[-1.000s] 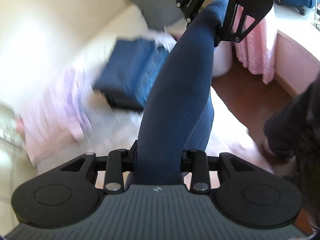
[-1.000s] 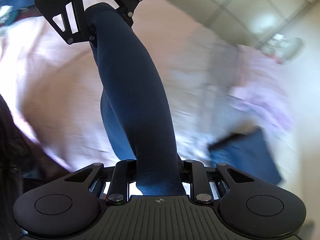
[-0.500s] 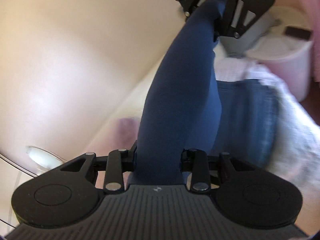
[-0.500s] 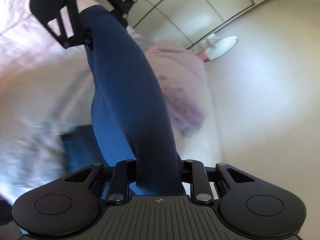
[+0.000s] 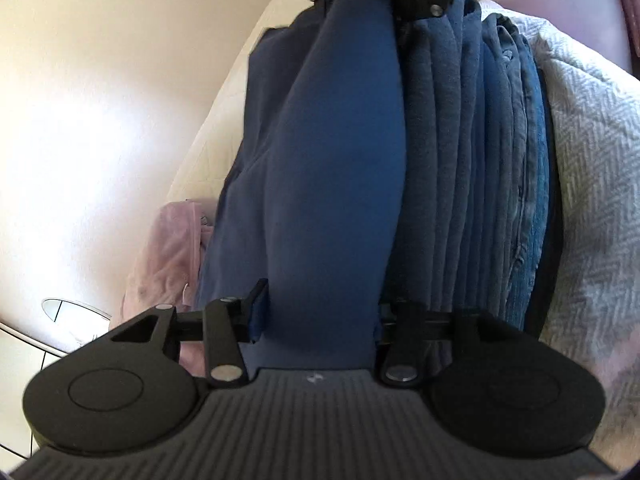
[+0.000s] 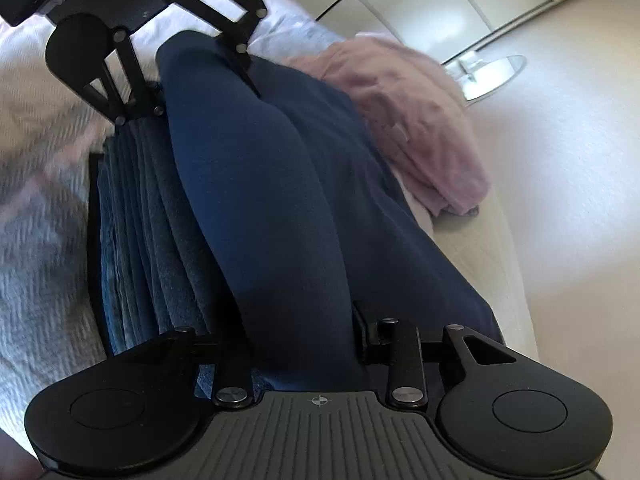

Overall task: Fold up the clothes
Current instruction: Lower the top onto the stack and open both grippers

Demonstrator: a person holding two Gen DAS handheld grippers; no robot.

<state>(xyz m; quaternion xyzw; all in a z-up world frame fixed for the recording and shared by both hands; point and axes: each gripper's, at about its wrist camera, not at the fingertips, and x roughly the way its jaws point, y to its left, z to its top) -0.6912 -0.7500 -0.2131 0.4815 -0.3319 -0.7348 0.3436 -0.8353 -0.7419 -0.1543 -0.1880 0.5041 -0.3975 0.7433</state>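
Wall [image 5: 80, 120] glows pale on the left, with pink clothes [image 5: 168, 264] beside it. The left gripper [image 5: 316, 320] pinches one end of a dark blue garment [image 5: 336, 168], and the right gripper [image 6: 296, 344] pinches the other end. The garment stretches between them, just over a stack of folded blue clothes [image 5: 480, 160] on a grey-white blanket [image 5: 592, 160].

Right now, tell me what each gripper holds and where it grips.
Both hold the same folded navy garment. The left gripper is shut on one end of its rolled edge, the right gripper on the opposite end, beside the blue stack.
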